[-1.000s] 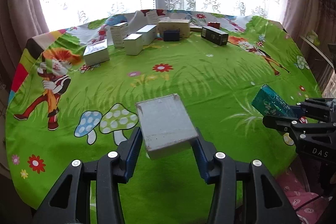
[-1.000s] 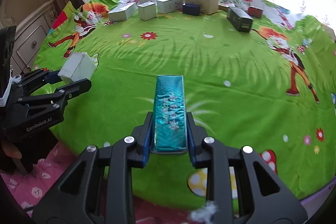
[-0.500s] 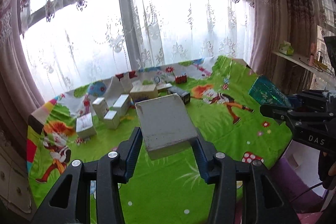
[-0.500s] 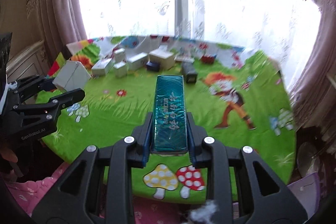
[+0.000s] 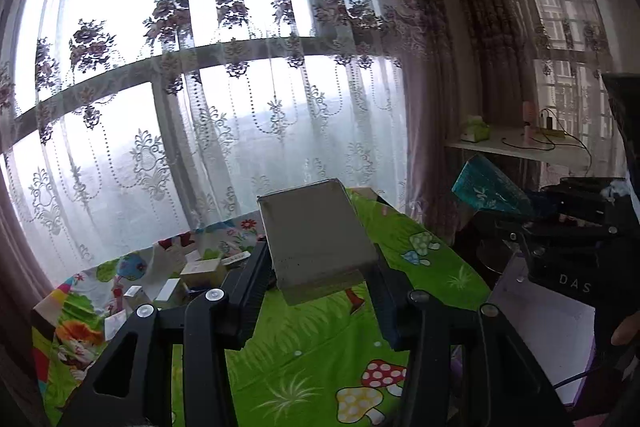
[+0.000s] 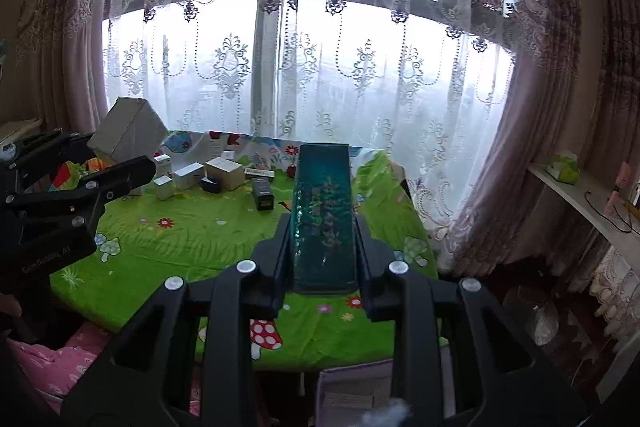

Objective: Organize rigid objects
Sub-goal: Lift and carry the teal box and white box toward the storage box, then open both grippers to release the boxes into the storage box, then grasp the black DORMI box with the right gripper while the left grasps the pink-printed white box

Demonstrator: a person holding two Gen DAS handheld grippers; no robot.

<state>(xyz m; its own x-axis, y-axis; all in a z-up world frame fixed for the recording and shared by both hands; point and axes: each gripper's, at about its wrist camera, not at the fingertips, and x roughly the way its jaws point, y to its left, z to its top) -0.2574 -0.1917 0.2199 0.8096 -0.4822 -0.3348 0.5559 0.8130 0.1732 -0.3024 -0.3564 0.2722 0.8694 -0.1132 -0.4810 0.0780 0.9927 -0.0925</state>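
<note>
Boxes: grey box (image 5: 320, 239) pinched in the left gripper (image 5: 318, 287), teal box (image 6: 324, 223) pinched in the right gripper (image 6: 322, 259), both carried above the tabletop (image 6: 192, 235). Step: transport. Next move likely calls for lowering each beside the row of small boxes (image 6: 208, 175) at the far edge.

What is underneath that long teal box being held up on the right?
Below the teal box, clamped in the right hand-held gripper, is the green cartoon tablecloth, well beneath it. The box and gripper hide the strip of cloth directly behind them.
</note>
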